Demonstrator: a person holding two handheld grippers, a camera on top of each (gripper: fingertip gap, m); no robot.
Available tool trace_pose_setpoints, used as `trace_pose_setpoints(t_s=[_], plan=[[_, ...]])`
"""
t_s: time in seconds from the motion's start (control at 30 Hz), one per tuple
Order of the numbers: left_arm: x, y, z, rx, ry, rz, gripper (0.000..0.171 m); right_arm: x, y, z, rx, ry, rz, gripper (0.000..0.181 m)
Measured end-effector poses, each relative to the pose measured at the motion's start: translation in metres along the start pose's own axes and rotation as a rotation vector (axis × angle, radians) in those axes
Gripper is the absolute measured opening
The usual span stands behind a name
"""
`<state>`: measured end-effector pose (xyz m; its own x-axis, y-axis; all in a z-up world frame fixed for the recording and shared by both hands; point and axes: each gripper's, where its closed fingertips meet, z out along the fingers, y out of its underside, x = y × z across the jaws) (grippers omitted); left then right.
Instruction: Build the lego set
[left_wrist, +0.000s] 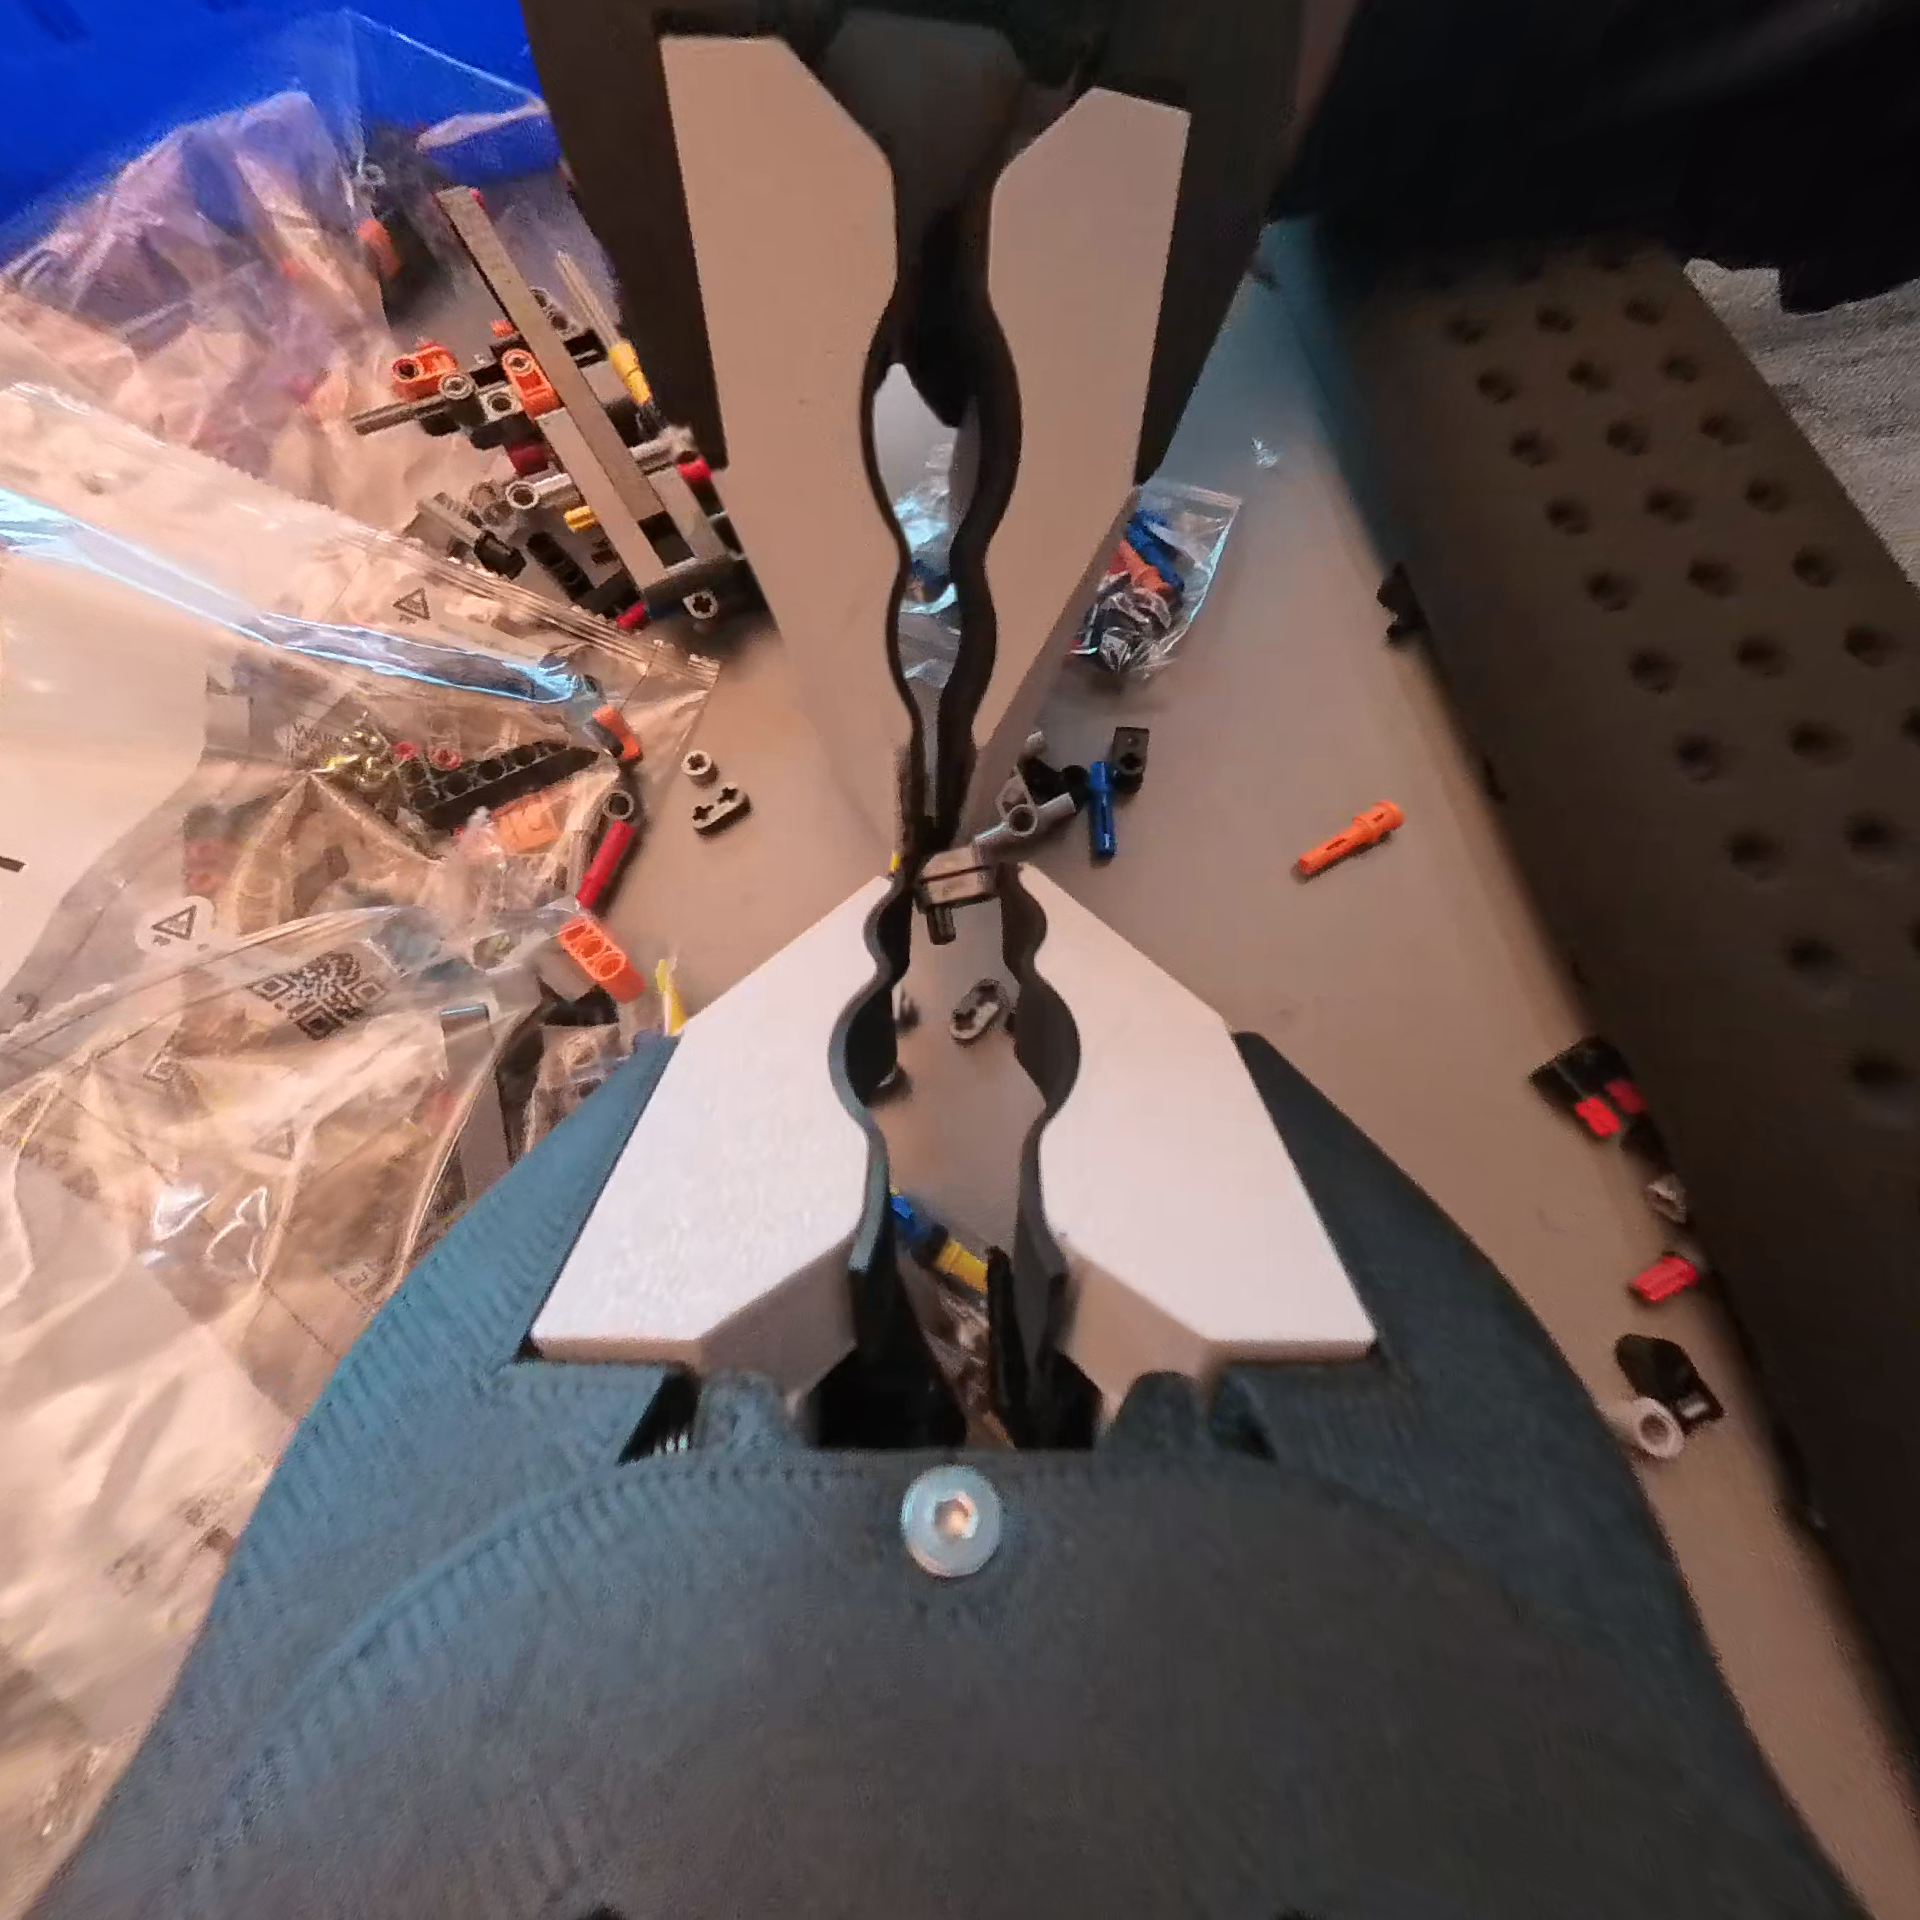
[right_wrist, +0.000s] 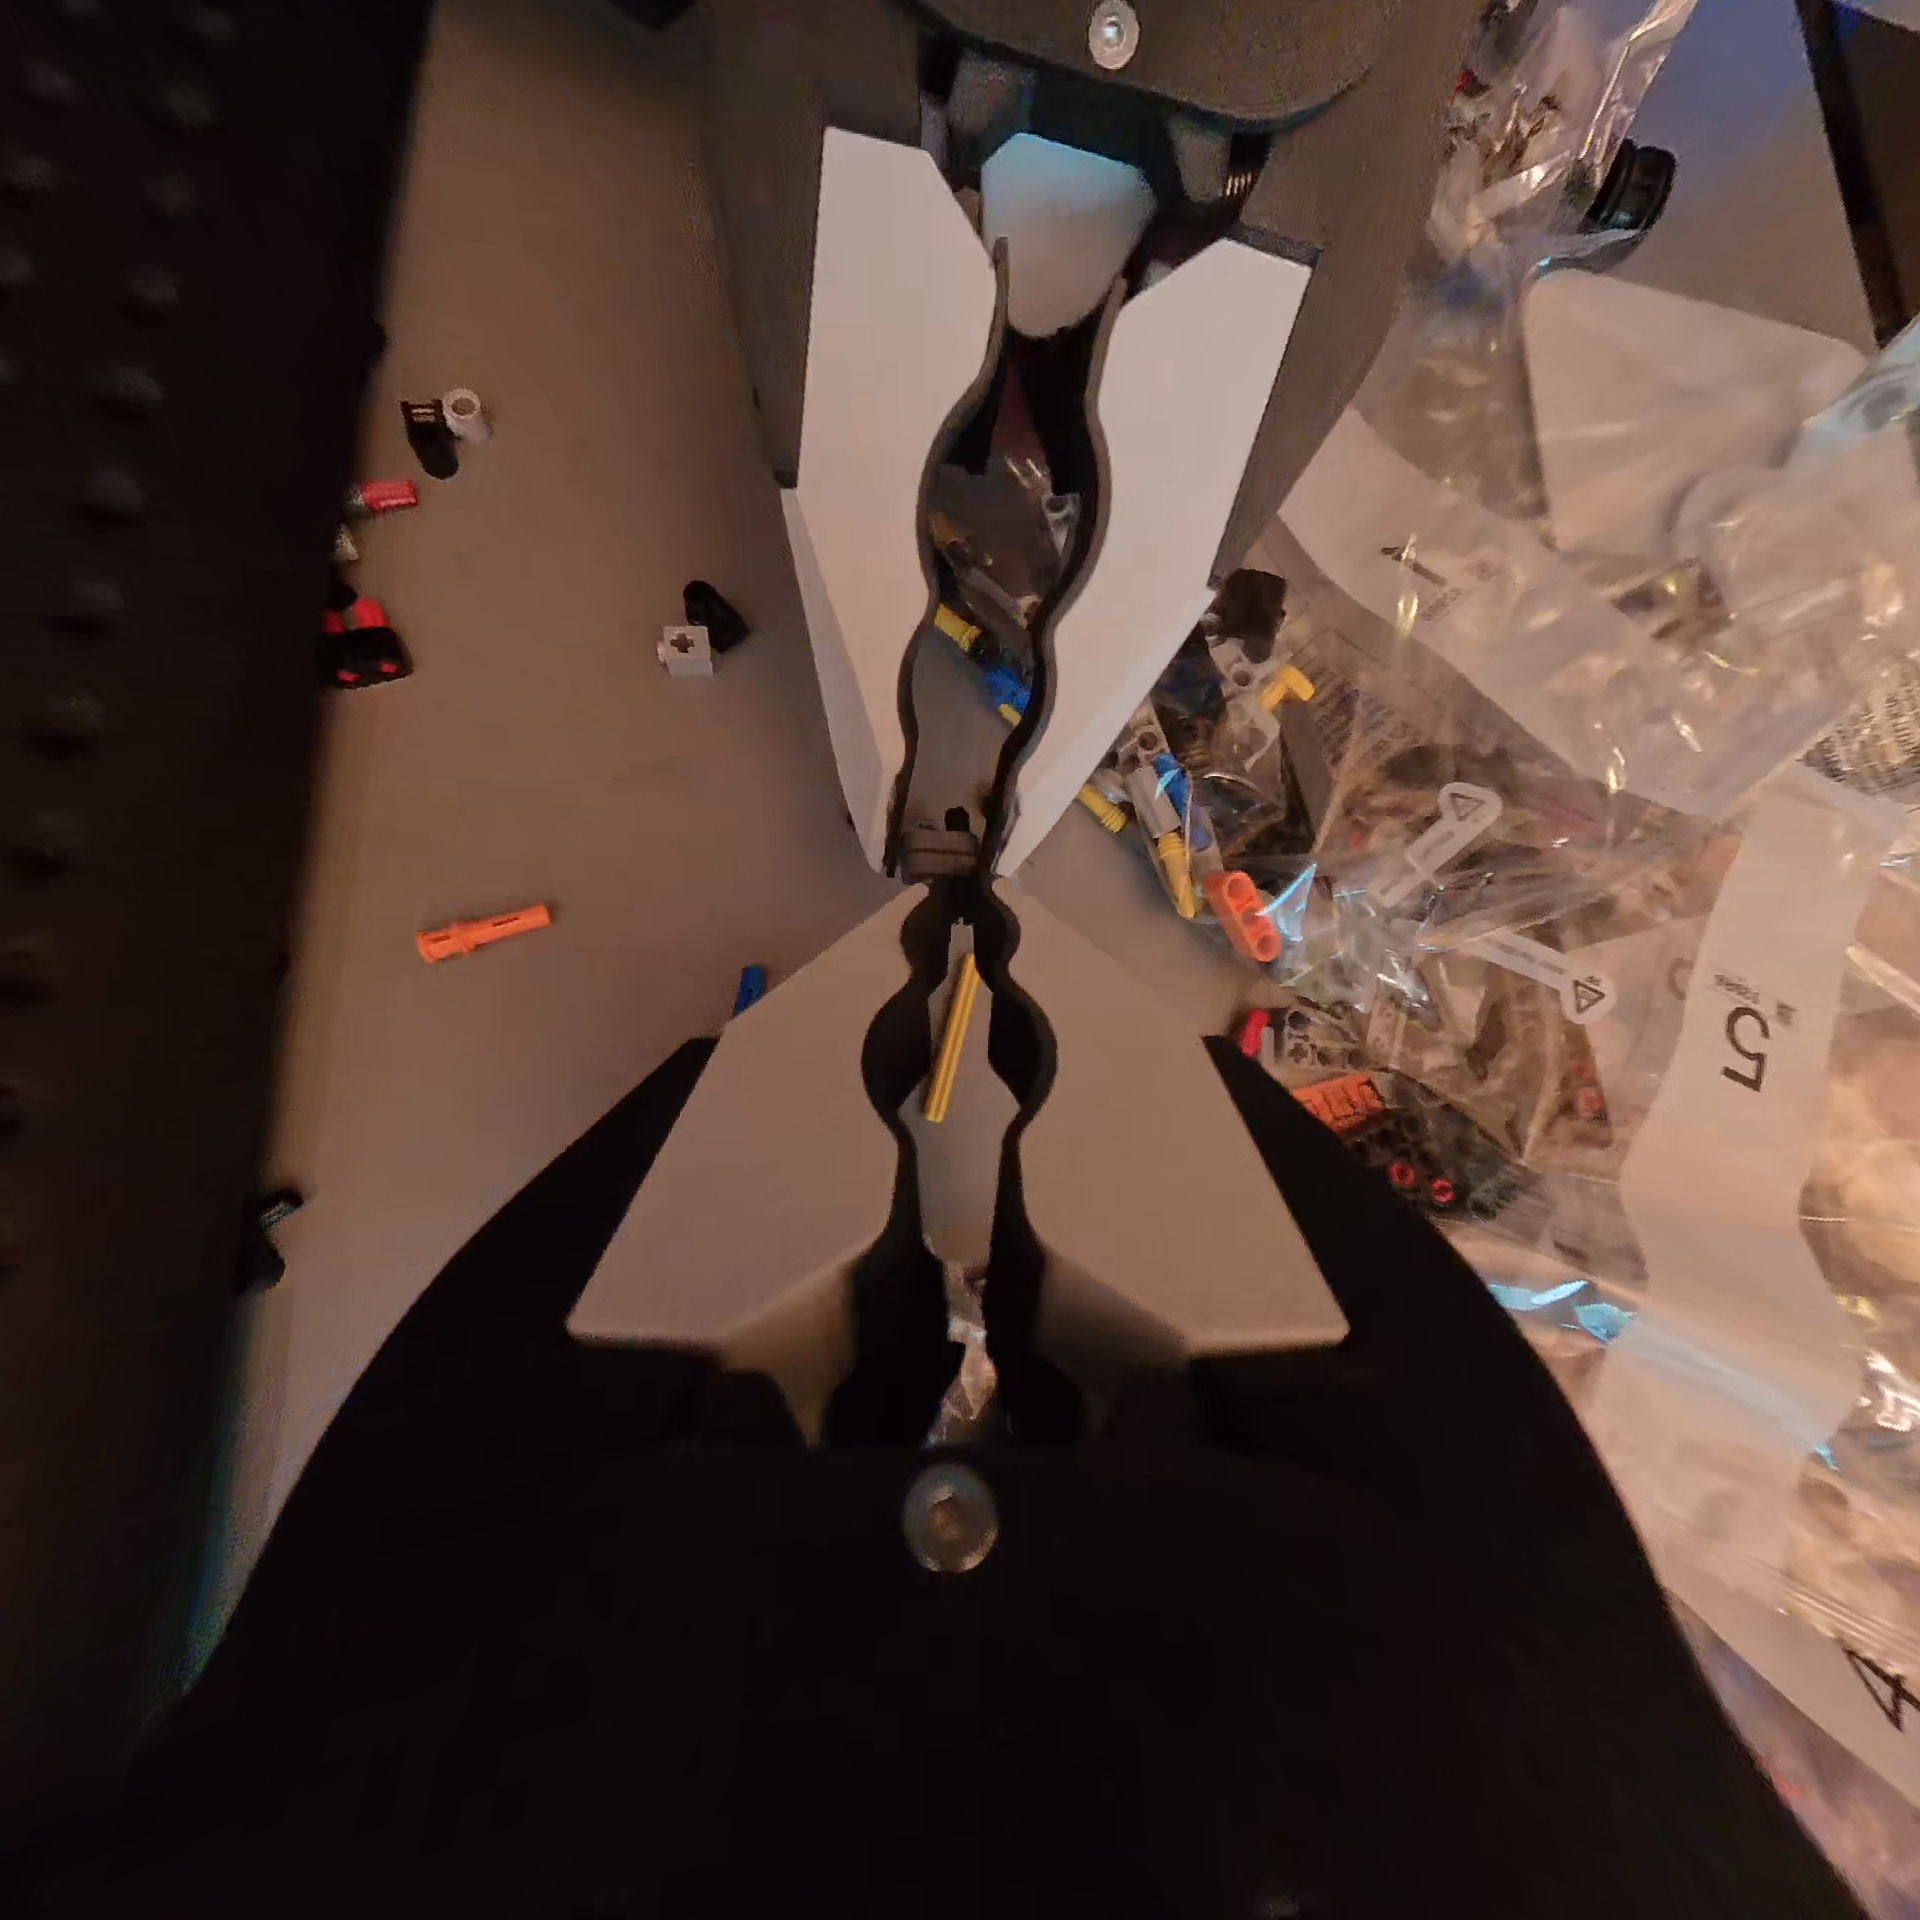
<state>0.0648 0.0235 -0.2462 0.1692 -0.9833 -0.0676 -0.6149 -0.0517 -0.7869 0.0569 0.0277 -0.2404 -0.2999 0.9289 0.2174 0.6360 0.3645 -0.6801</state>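
Between the two tip-to-tip claws, the left gripper (left_wrist: 951, 914) pinches a small grey piece (left_wrist: 954, 886); the right gripper (right_wrist: 951, 914) is closed on its black pin end. Clear bags (left_wrist: 260, 831) on the left hold loose lego parts, blurred by glare. Half-built frame (left_wrist: 582, 468) lies far left, partly hidden.

left gripper (left_wrist: 951, 904): dark teal ribbed printed body showing layer lines | pale grey wedge fingers (left_wrist: 727, 1195) carrying black wavy inner pads | silver socket screw (left_wrist: 951, 1522) sitting centrally || right gripper (right_wrist: 961, 904): black body lying in shadow | matching pale fingers (right_wrist: 748, 1174), wavy black pads, silver screw (right_wrist: 951, 1527)
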Motion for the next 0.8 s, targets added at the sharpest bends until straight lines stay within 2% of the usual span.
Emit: trace_pose_setpoints(t_s=[0.37,0.57,0.67,0.8], plan=[[-0.007,0.004,0.004,-0.038,-0.055,0.029,0.014,0.005,-0.005,-0.005,0.022,0.037,-0.009,0.000],[-0.011,-0.001,0.000,0.001,-0.066,0.010,0.014,0.000,-0.006,-0.006,0.053,-0.001,0.011,0.000],[-0.012,0.000,-0.001,-0.001,-0.061,-0.008,0.014,0.004,-0.004,-0.004,0.029,0.041,-0.028,0.010],[-0.010,-0.001,0.000,0.005,-0.044,-0.021,0.014,0.005,-0.002,-0.003,0.003,0.067,-0.057,0.011]])
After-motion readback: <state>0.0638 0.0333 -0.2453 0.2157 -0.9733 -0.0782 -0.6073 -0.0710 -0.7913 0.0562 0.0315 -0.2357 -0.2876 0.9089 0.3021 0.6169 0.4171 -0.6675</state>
